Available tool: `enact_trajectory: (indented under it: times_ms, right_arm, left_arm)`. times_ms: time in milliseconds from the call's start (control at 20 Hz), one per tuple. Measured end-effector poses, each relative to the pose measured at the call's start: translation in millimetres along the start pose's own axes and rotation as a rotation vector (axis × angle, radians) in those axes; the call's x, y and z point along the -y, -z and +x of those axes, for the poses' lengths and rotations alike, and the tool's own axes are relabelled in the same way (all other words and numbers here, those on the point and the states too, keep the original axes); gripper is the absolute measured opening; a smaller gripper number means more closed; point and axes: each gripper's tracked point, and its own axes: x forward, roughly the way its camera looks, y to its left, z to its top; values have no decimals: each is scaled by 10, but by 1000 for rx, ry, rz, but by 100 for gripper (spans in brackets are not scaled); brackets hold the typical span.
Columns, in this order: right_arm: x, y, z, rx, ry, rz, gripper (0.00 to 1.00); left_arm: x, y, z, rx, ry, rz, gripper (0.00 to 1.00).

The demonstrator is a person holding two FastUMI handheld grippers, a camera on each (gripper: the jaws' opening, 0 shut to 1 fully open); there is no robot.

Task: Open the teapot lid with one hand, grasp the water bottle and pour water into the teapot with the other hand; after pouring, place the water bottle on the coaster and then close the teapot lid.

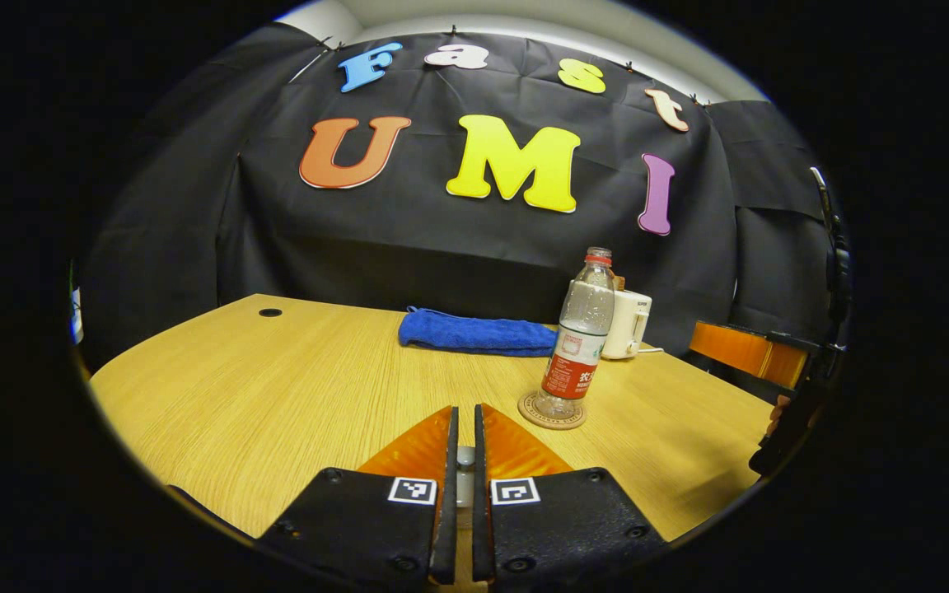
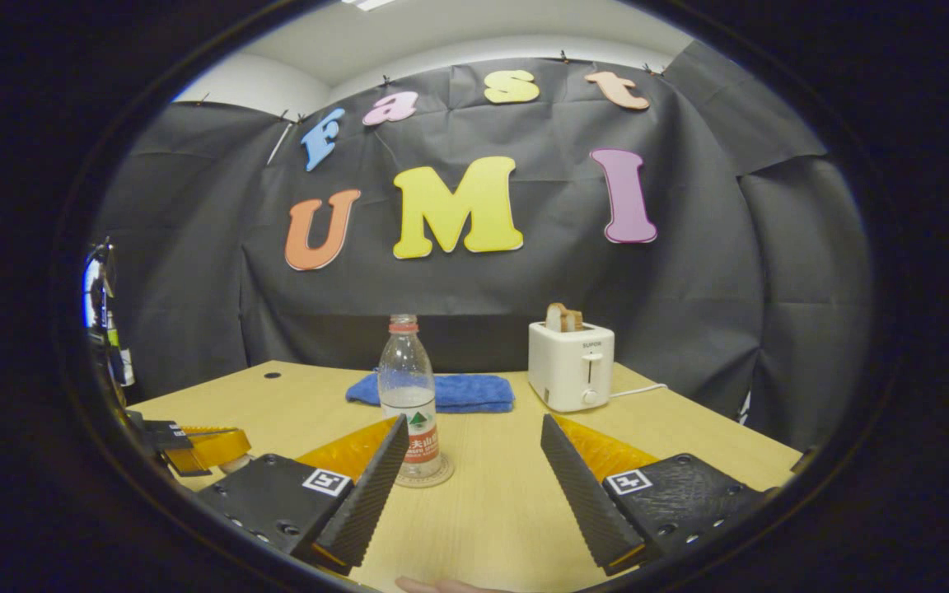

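The clear water bottle (image 1: pixel 582 329) with a red label stands upright on a round coaster (image 1: pixel 529 409) on the wooden table (image 1: pixel 277 387). My left gripper (image 1: pixel 465 412) is low over the table's near edge, left of the bottle. Its fingers are almost together, pinching a small grey knob (image 1: pixel 465 459) that looks like the teapot lid's; the teapot itself is hidden below. In the right gripper view the bottle (image 2: pixel 406 379) and coaster (image 2: pixel 444 475) sit just beyond the left finger. My right gripper (image 2: pixel 473 428) stands wide open with nothing between its fingers.
A folded blue towel (image 1: pixel 474 332) lies at the back of the table. A white toaster (image 2: pixel 571 366) with bread in it stands to the towel's right. The other gripper (image 2: pixel 194 445) shows at the left edge, and a fingertip (image 2: pixel 433 585) at the bottom.
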Motion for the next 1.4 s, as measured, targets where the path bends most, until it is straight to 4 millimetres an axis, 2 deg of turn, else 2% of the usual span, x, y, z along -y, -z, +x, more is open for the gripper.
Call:
enact_trajectory:
  times_ms: [700,850,1150,1300,1350,1400]
  right_arm:
    - [-20,68,15,-16,1,-3,94]
    - [-6,62,10,-12,6,-4,96]
    - [-2,21,1,-1,6,-11,94]
    - [-18,-20,-20,8,-1,-21,96]
    - [-12,-16,-35,8,2,-24,96]
    - [-4,-32,-50,7,3,-24,94]
  left_arm:
    - [-52,20,118,1,-23,21,13]
    - [-77,107,131,-29,-49,21,10]
    - [-68,108,126,-26,-57,46,6]
    - [7,94,94,-27,-41,57,18]
    - [3,97,93,-33,-50,70,34]
    - [-5,80,75,-38,-64,90,40]
